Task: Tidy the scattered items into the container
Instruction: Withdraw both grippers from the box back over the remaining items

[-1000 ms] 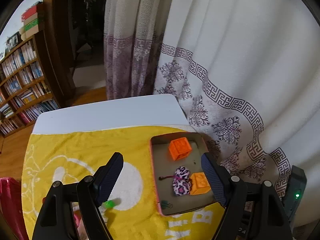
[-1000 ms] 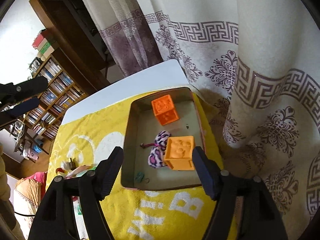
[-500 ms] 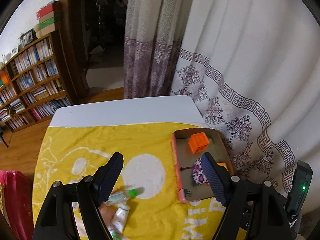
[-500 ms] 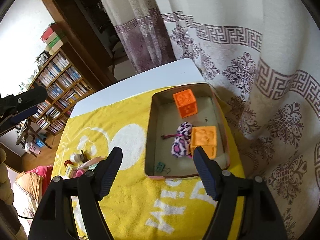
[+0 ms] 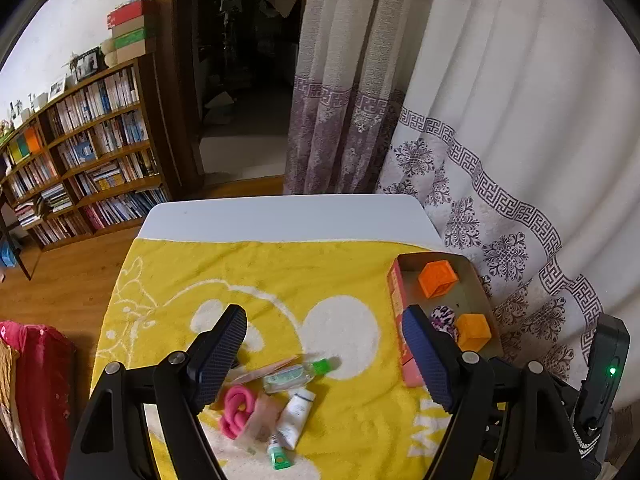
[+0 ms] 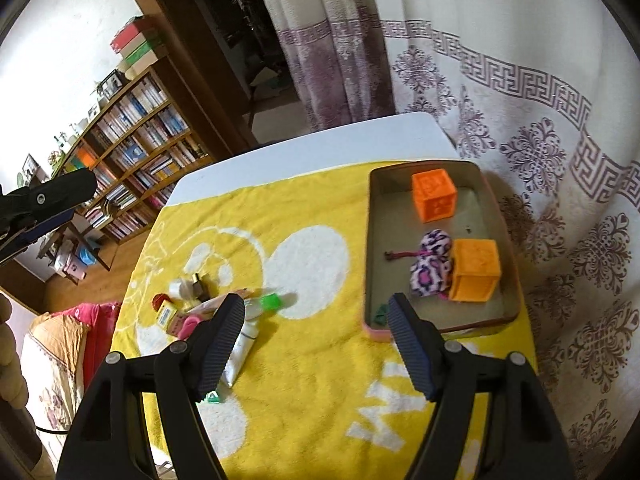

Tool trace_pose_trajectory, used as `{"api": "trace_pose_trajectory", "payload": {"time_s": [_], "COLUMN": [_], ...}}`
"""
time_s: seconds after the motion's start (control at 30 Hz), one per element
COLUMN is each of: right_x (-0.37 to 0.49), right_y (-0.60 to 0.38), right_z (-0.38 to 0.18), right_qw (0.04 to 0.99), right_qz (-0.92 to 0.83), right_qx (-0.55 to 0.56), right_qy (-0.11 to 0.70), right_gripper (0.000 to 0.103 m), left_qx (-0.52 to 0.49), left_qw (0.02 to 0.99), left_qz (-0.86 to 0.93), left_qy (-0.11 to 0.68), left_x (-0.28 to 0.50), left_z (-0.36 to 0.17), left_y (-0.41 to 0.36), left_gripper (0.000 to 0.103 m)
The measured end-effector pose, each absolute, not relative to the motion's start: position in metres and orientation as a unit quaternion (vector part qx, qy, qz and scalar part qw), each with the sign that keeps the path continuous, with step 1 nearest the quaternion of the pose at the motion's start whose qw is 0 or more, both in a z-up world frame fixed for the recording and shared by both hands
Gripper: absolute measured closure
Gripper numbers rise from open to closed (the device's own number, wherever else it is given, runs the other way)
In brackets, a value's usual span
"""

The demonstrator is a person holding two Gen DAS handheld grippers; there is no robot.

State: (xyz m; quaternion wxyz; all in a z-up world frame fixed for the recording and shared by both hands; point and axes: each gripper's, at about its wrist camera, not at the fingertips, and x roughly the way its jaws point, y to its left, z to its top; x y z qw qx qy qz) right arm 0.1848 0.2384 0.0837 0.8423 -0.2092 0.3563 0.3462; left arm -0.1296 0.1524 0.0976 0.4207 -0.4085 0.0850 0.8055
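Observation:
A shallow pink-sided box sits on the yellow towel at the right. It holds two orange cubes and a leopard-print hair tie. Scattered items lie on the towel's left: a clear bottle with a green cap, a white tube, a pink hair tie and small boxes. My left gripper is open and empty above the pile. My right gripper is open and empty between the pile and the box.
The white table ends just past the towel. A patterned curtain hangs close behind the box on the right. A bookshelf stands at the far left. A red cloth lies beside the table's left edge.
Both grippers have pulled back and swung left away from the box. The pile of scattered items has come into view under them. Both stay open.

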Motion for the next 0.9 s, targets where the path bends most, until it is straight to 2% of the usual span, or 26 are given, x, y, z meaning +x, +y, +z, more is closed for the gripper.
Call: {"api": "trace_pose_trajectory", "payload": {"time_s": [0.37, 0.9], "right_x": [0.152, 0.116], "right_y": [0.262, 0.312], "right_z": [0.063, 0.027], "right_qw": [0.837, 0.836], "right_qz": [0.348, 0.331], "right_qx": [-0.219, -0.232], "right_qy": [0.362, 0.372], "right_gripper": [0.026, 0.026], "left_qx": [-0.424, -0.478], "left_qw": [0.409, 0.337], "left_qz": [0.805, 0.811], "left_qy": [0.067, 0.014], "left_x": [-0.157, -0.234], "left_z": [0.084, 0.034], "left_y": [0.106, 0.007], "left_gripper": [0.021, 0.021]}}
